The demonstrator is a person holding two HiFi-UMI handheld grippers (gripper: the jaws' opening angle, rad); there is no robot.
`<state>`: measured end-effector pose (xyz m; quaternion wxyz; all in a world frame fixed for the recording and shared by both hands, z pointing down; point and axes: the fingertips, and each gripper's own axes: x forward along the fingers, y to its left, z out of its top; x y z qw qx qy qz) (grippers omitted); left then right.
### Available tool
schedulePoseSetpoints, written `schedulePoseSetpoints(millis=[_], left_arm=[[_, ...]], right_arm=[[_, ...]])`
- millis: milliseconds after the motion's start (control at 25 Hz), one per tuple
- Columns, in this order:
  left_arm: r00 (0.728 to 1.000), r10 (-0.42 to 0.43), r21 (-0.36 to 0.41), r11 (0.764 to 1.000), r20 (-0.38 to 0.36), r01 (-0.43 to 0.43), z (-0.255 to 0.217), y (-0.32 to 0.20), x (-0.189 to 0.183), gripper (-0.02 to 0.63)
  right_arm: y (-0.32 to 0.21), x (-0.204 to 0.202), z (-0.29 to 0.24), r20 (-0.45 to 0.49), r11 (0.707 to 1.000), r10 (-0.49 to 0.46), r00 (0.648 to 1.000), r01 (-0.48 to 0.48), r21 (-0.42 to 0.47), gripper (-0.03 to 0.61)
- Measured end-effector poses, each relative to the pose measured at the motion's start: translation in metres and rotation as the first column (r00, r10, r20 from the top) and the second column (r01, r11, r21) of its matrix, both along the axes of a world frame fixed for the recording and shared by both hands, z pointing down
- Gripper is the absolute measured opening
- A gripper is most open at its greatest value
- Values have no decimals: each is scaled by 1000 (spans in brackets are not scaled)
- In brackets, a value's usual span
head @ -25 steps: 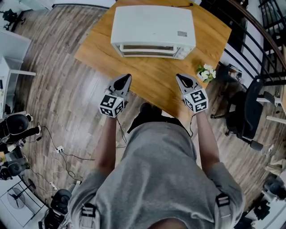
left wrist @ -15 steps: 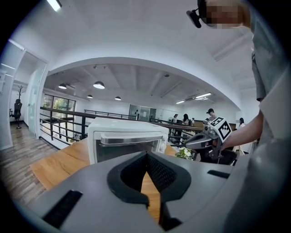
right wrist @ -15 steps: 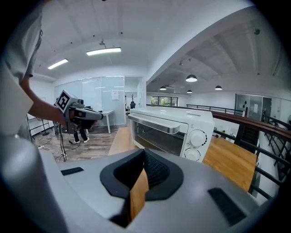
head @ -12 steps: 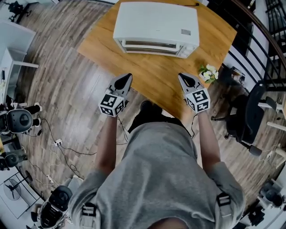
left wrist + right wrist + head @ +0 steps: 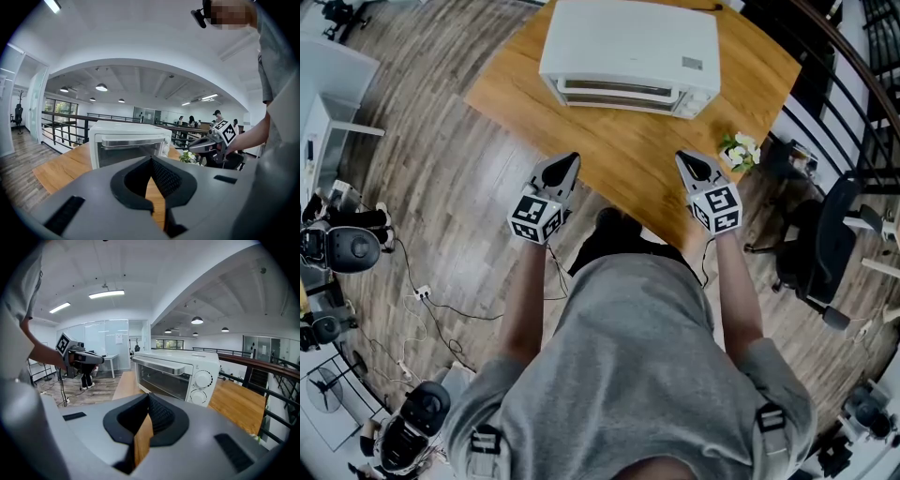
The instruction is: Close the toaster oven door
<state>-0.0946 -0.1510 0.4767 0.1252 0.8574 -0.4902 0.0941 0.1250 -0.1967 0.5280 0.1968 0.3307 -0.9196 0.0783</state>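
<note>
Left claw [image 5: 569,158] and right claw [image 5: 681,157] fully closed, empty — toaster oven [image 5: 628,47] ahead, flowers [image 5: 738,150] by right.

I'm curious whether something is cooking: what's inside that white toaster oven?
The toaster oven has its door shut. Through the door's glass only a dark interior shows, with no food that I can make out. The oven's solid white walls hide the rest.

wooden table [image 5: 609,155], toaster oven [image 5: 630,56], flowers [image 5: 738,150]
</note>
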Motion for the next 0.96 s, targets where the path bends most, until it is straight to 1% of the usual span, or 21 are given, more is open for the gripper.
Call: schedulePoseSetpoints(millis=[360, 680, 960], left_arm=[[1000, -1, -13, 1000, 8, 2, 7, 1, 3, 17], [1000, -20, -33, 999, 14, 20, 12, 10, -5, 17], [1000, -28, -31, 999, 13, 29, 12, 9, -2, 17]], right_arm=[[-2, 4, 7, 4, 1000, -1, 1000, 1, -10, 6], [-2, -8, 12, 17, 1000, -14, 1000, 15, -22, 6], [-5, -8, 14, 28, 1000, -18, 999, 19, -25, 6]])
